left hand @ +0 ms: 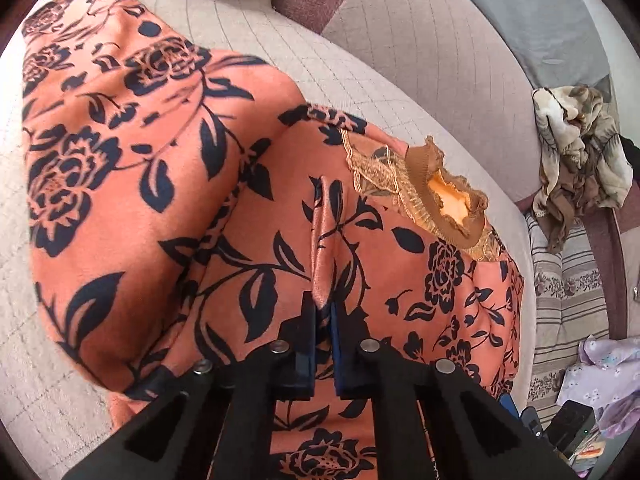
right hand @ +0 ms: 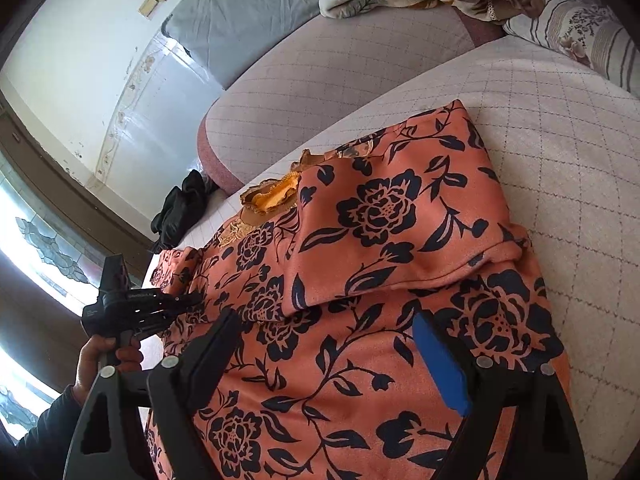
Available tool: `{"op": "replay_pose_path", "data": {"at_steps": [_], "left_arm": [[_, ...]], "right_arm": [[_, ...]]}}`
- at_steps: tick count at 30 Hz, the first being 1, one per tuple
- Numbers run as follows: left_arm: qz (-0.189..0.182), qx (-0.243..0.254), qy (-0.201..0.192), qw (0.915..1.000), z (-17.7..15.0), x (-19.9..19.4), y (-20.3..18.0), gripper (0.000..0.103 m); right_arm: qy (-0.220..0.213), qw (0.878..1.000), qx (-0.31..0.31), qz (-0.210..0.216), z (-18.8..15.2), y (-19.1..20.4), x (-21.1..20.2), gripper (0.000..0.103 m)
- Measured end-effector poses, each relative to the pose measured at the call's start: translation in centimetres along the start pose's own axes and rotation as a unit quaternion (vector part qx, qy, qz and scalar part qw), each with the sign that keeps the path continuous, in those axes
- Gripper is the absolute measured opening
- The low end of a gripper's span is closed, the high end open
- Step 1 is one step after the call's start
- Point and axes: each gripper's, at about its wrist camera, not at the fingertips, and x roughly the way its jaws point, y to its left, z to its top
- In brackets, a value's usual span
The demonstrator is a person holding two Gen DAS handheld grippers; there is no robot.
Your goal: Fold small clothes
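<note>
An orange garment [left hand: 168, 184] with a dark floral print lies spread on the quilted beige sofa seat [left hand: 248, 56]. Its ruffled tan collar [left hand: 444, 196] faces the backrest. My left gripper [left hand: 324, 304] is shut on a pinched ridge of the garment's cloth just below the collar. In the right wrist view the garment [right hand: 360, 360] has one sleeve [right hand: 384, 216] folded across its body. My right gripper [right hand: 324, 328] hovers open over the garment's lower part, nothing pinched between its fingers. The left gripper [right hand: 188, 300] shows at the garment's left edge, held by a hand [right hand: 112, 356].
A crumpled beige floral cloth [left hand: 580, 152] lies on the sofa arm, a striped cushion [left hand: 568, 292] below it. A lilac cloth [left hand: 604, 376] sits at the lower right. A black cloth [right hand: 180, 208] lies at the seat's far end. A grey pillow [right hand: 240, 20] leans behind the backrest.
</note>
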Motion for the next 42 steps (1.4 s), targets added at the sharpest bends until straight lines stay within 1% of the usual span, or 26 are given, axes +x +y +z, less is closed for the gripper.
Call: {"op": "replay_pose_path", "data": {"at_steps": [3, 4, 5, 6, 8, 9, 11, 14, 16, 17, 18, 19, 20, 22, 25, 27, 29, 30, 31, 34, 36, 37, 38, 39, 40, 42], "left_arm": [[0.020, 0.051, -0.077, 0.9955, -1.1, -4.2, -1.6, 0.005], [0.023, 0.055, -0.097, 0.9935, -1.7, -5.3, -1.7, 0.005], [0.026, 0.052, -0.103, 0.9930, -2.1, -5.5, -1.4, 0.005], [0.035, 0.049, -0.089, 0.9942, -2.3, -4.8, -1.0, 0.006], [0.076, 0.049, -0.044, 0.9950, -2.6, -2.1, 0.1, 0.006], [0.085, 0.047, -0.021, 0.9951, -2.7, -0.9, 0.7, 0.007], [0.078, 0.051, -0.039, 0.9949, -2.9, -1.0, 0.9, 0.010], [0.075, 0.046, -0.034, 0.9955, -2.9, -1.5, 1.5, 0.010], [0.076, 0.046, -0.034, 0.9954, -2.9, -1.7, 1.7, 0.010], [0.077, 0.046, -0.033, 0.9954, -2.9, -1.9, 1.8, 0.010], [0.078, 0.048, -0.032, 0.9953, -2.7, -1.7, 1.7, 0.010], [0.078, 0.050, -0.031, 0.9952, -2.8, -1.7, 1.5, 0.010], [0.078, 0.053, -0.032, 0.9950, -2.7, -1.6, 1.3, 0.010], [0.080, 0.059, -0.035, 0.9945, -2.7, -0.4, 0.7, 0.011], [0.082, 0.064, -0.039, 0.9938, -2.8, -0.5, 0.6, 0.011], [0.082, 0.062, -0.040, 0.9939, -2.8, -0.6, 0.7, 0.011], [0.081, 0.061, -0.039, 0.9941, -2.8, -0.6, 0.7, 0.011], [0.080, 0.063, -0.040, 0.9940, -2.8, -0.8, 0.8, 0.011], [0.079, 0.066, -0.039, 0.9939, -2.8, -0.8, 0.9, 0.011], [0.077, 0.065, -0.041, 0.9941, -2.8, -0.7, 1.0, 0.011], [0.077, 0.064, -0.044, 0.9940, -2.9, -0.8, 1.0, 0.011], [0.077, 0.064, -0.044, 0.9940, -3.0, -0.8, 1.0, 0.011], [0.077, 0.065, -0.043, 0.9940, -3.0, -0.8, 1.1, 0.011], [0.076, 0.064, -0.042, 0.9941, -2.9, -0.8, 1.1, 0.011], [0.073, 0.063, -0.042, 0.9945, -2.8, -0.8, 1.2, 0.011], [0.065, 0.061, -0.043, 0.9951, -2.7, -0.7, 1.3, 0.011]], "right_arm": [[-0.002, 1.000, -0.001, -0.003, 0.1, 0.0, -0.3, 0.089], [-0.004, 1.000, -0.002, -0.004, 0.2, 0.0, -0.5, 0.089], [-0.006, 1.000, -0.003, -0.006, 0.4, 0.1, -0.7, 0.089], [-0.009, 1.000, -0.002, -0.007, 0.6, 0.0, -1.0, 0.089], [-0.006, 1.000, 0.003, -0.005, 1.3, 0.0, -1.1, 0.089], [-0.003, 1.000, 0.007, -0.004, 1.8, 0.1, -1.1, 0.089], [-0.007, 1.000, 0.011, 0.007, 3.3, 0.3, -1.5, 0.089], [-0.015, 0.998, 0.042, 0.044, 6.0, -0.3, -1.5, 0.089], [0.013, 0.992, 0.096, 0.086, 7.4, -2.4, 0.6, 0.091], [0.033, 0.988, 0.123, 0.083, 7.5, -3.8, 2.1, 0.091], [0.058, 0.987, 0.148, 0.037, 7.3, -5.3, 3.5, 0.085], [0.071, 0.983, 0.171, 0.018, 6.9, -6.4, 4.2, 0.083], [0.058, 0.983, 0.174, 0.027, 7.0, -6.4, 3.6, 0.083], [0.045, 0.988, 0.145, 0.031, 7.8, -4.8, 2.3, 0.089], [0.026, 0.992, 0.112, 0.044, 9.4, -3.6, 1.4, 0.089], [0.025, 0.992, 0.124, 0.032, 10.2, -4.5, 2.1, 0.089], [0.047, 0.988, 0.148, -0.005, 10.4, -6.8, 4.0, 0.089], [0.051, 0.984, 0.173, 0.006, 10.4, -7.8, 4.5, 0.089], [0.045, 0.982, 0.181, 0.014, 10.9, -7.9, 4.1, 0.090], [0.022, 0.989, 0.137, 0.046, 12.8, -5.6, 3.4, 0.090], [0.014, 0.992, 0.125, 0.032, 13.9, -5.4, 4.1, 0.091], [0.017, 0.991, 0.129, 0.009, 14.2, -6.2, 5.2, 0.093], [0.034, 0.989, 0.142, -0.020, 14.3, -7.5, 6.6, 0.093], [0.041, 0.985, 0.166, -0.012, 14.1, -8.8, 7.4, 0.093], [0.026, 0.984, 0.178, -0.005, 14.2, -8.8, 6.8, 0.093], [0.016, 0.989, 0.146, -0.005, 14.5, -6.6, 5.4, 0.093]]}}
